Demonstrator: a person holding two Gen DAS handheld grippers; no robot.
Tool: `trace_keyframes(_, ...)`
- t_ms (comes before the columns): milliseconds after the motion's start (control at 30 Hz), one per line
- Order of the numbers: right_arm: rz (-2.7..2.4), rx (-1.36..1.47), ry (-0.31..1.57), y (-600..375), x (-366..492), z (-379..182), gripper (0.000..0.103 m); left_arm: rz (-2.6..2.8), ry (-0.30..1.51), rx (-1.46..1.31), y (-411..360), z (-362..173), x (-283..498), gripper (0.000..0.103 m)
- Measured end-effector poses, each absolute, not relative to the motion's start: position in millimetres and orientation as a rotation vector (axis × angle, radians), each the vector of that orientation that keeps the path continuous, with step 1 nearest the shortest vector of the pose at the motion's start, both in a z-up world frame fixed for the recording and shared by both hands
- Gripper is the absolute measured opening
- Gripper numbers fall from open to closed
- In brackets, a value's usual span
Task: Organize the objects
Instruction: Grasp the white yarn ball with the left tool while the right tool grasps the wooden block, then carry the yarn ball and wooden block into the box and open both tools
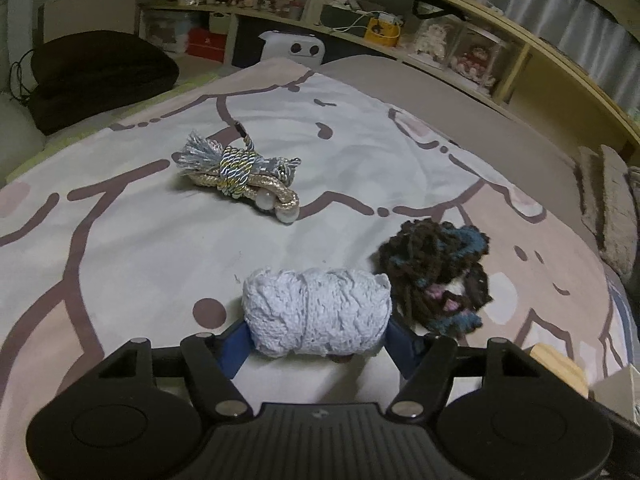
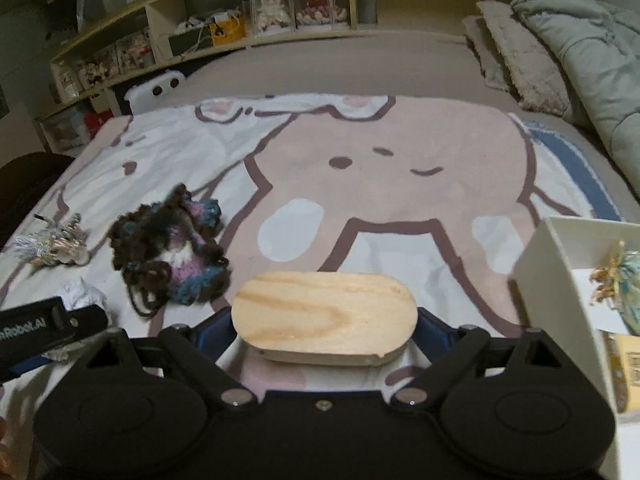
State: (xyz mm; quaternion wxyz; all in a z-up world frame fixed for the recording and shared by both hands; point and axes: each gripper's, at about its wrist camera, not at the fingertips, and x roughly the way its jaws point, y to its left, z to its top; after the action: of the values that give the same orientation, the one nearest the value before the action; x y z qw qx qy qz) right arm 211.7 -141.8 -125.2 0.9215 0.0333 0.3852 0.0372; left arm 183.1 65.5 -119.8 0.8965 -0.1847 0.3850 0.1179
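Note:
My left gripper [image 1: 316, 336] is shut on a white lace bundle [image 1: 316, 312], its blue pads pressed against both ends. A dark brown and blue yarn tangle [image 1: 436, 272] lies to its right. A gold and silver cord bundle [image 1: 240, 176] lies farther off on the blanket. My right gripper [image 2: 324, 328] is shut on an oval wooden lid [image 2: 324, 312], held flat above the blanket. In the right wrist view the yarn tangle [image 2: 172, 252] lies to the left, the cord bundle [image 2: 56, 246] beyond it, and the left gripper's black body [image 2: 48, 328] shows at the left edge.
A white open box [image 2: 560, 280] at the right holds a tasselled bundle [image 2: 618, 280] and a yellow packet [image 2: 628, 368]. Everything lies on a cartoon-print blanket [image 2: 400, 160] on a bed. Pillows [image 2: 528, 56] at the right, shelves [image 2: 280, 8] behind, a dark cushion [image 1: 96, 72] at the left.

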Motion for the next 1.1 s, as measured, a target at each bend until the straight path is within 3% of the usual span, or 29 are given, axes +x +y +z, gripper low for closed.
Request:
trace_keyframes(600, 0.008, 0.077, 0.673, -192.8, 146.9, -52.0, 0.093, 0.036, 0.672, -0.294, 36.9, -51.8, 150.9, 0.070)
trace_keyframes(1100, -0.114, 0.081, 0.654, -260.7, 88.4, -32.1, 0.093, -0.146, 0.618, -0.236, -0.2, -25.9, 129.8, 0.071)
